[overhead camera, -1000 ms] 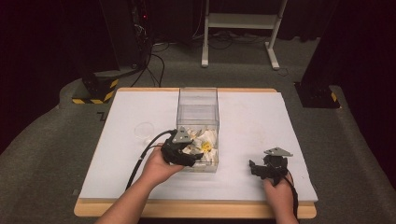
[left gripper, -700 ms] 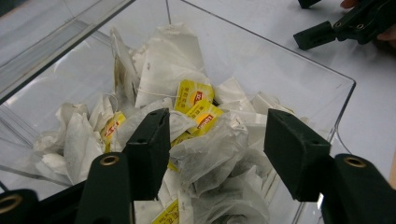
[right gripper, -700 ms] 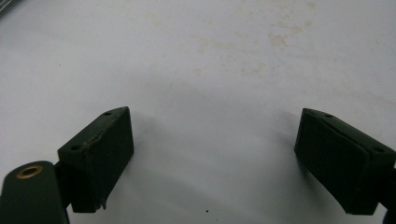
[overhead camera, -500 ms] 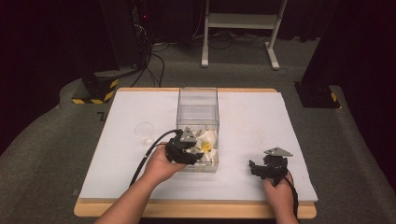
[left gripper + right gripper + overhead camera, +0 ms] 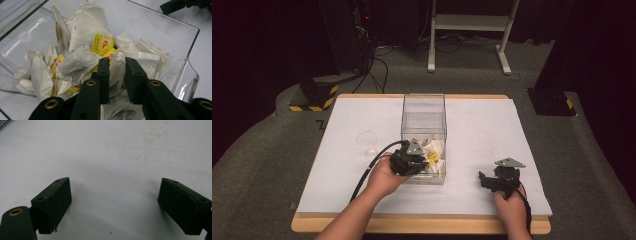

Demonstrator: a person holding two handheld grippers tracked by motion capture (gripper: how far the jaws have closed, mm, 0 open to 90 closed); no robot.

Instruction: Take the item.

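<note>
A clear plastic box (image 5: 423, 107) stands mid-table with a heap of white tea bags (image 5: 435, 149) with yellow tags at its near end. My left gripper (image 5: 423, 161) reaches into that end from the left. In the left gripper view its jaws have just been closing and its gripper (image 5: 117, 62) now pinches a crumpled tea bag (image 5: 115, 71) among the other tea bags (image 5: 85, 32). My right gripper (image 5: 485, 180) rests on the white table at the near right. It stands open (image 5: 115, 181) with nothing between its fingers.
A small clear round dish (image 5: 367, 139) lies on the white tabletop (image 5: 492, 125) left of the box. The box's far wall (image 5: 175, 32) rises behind the heap, and the right gripper (image 5: 185, 5) shows beyond it. Dark floor, cables and a white stand lie past the table.
The left gripper has edged slightly right, further into the box's near end. The right hand and its gripper have not moved.
</note>
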